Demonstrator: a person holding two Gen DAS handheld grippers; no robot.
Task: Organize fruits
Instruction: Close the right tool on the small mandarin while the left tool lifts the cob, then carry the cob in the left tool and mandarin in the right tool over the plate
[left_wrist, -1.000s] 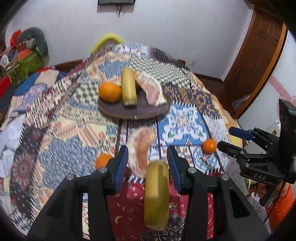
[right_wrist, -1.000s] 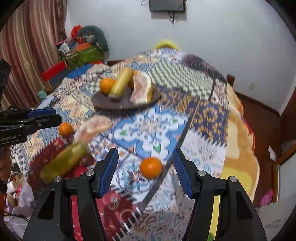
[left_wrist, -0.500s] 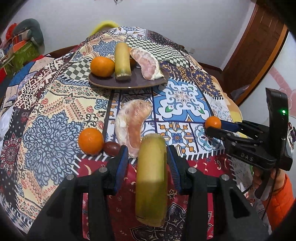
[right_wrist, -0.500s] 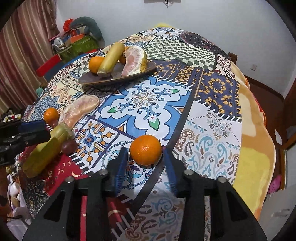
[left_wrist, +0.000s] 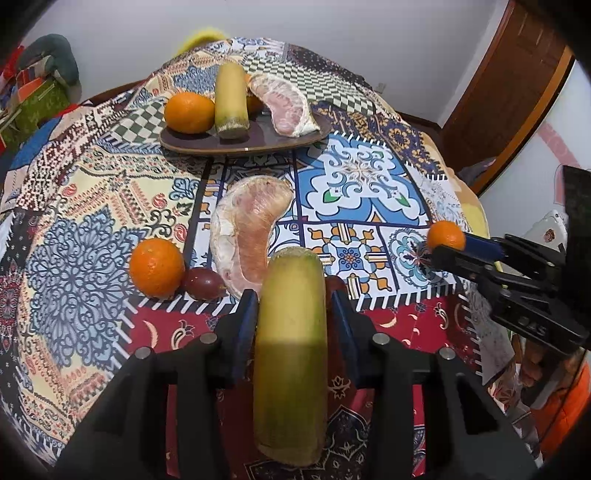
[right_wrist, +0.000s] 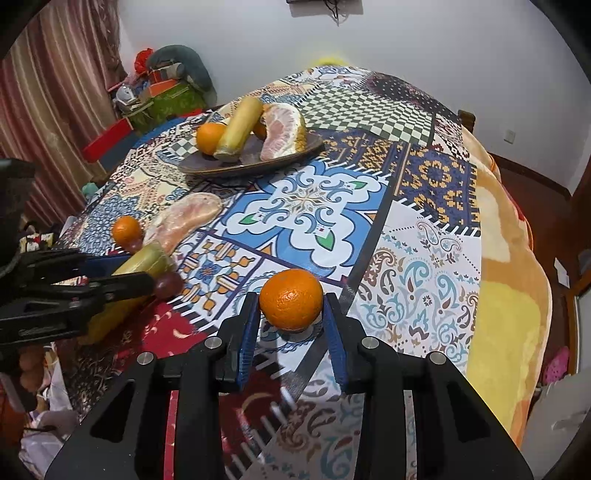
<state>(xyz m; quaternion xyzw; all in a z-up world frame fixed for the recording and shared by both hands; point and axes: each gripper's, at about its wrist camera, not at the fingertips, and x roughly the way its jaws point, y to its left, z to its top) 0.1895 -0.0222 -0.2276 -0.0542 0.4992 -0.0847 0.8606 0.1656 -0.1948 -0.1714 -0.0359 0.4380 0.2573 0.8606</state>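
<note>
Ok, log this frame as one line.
left gripper: closed on sugarcane piece | right gripper: closed on orange | plate: partly filled

We see a tabletop (right_wrist: 424, 236) covered in smooth patterned cloth with a faint sheen. The far plate (left_wrist: 192, 142) looks dark and glossy. The near orange (right_wrist: 291, 299) has dimpled, slightly shiny peel. The tool fingers (right_wrist: 246, 339) carry ribbed blue pads on matt black plastic with bright metal screws (right_wrist: 145, 358). A fuzzy blanket (right_wrist: 509, 280) hangs at right.
</note>
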